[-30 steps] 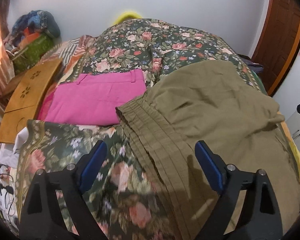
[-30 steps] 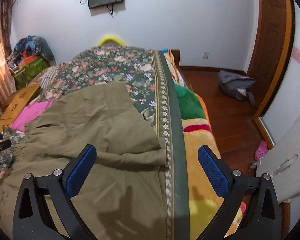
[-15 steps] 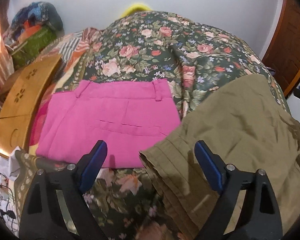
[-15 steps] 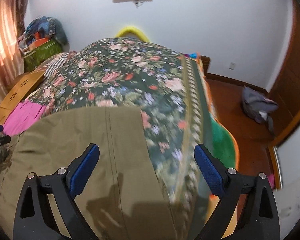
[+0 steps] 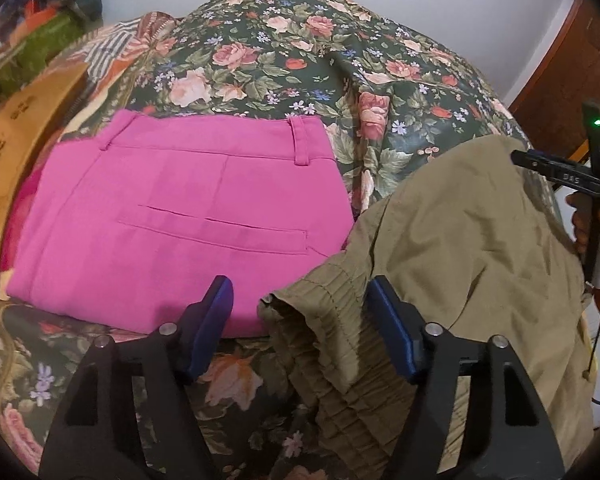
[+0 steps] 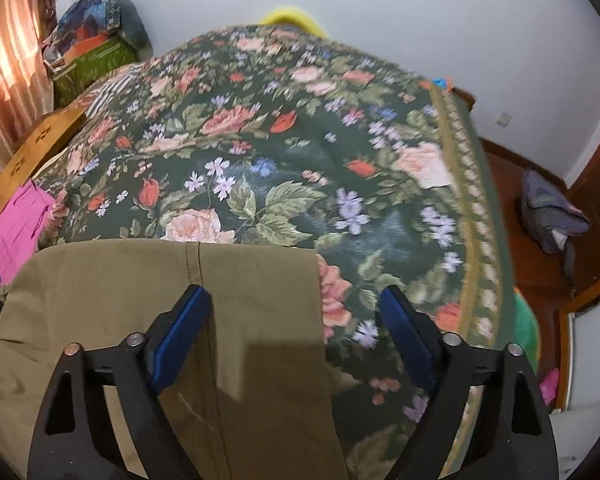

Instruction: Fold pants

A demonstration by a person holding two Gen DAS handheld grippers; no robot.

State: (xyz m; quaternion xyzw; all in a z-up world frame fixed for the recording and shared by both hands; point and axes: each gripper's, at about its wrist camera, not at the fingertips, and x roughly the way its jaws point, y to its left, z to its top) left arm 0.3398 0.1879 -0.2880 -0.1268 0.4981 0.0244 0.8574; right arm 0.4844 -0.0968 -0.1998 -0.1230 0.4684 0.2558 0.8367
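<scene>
Olive-green pants (image 5: 460,240) lie on the flowered bedspread (image 5: 300,60), their gathered elastic waistband (image 5: 328,344) bunched at the near left. My left gripper (image 5: 300,328) is open and empty, its jaws astride the waistband's corner. In the right wrist view the pants' other end (image 6: 140,300) lies flat with a straight far edge. My right gripper (image 6: 296,340) is open and empty just above that end, near its right edge. The right gripper's body also shows at the left wrist view's right edge (image 5: 572,180).
Folded pink pants (image 5: 172,216) lie left of the olive pants, touching them. A wooden board (image 5: 20,152) leans at the bed's left side. A pile of bags (image 6: 96,40) stands at the far left. A grey bag (image 6: 552,212) lies on the floor, right.
Both grippers have moved forward and down toward the bed. The olive pants have been drawn flatter, with a straight far edge. The left gripper now straddles the waistband corner.
</scene>
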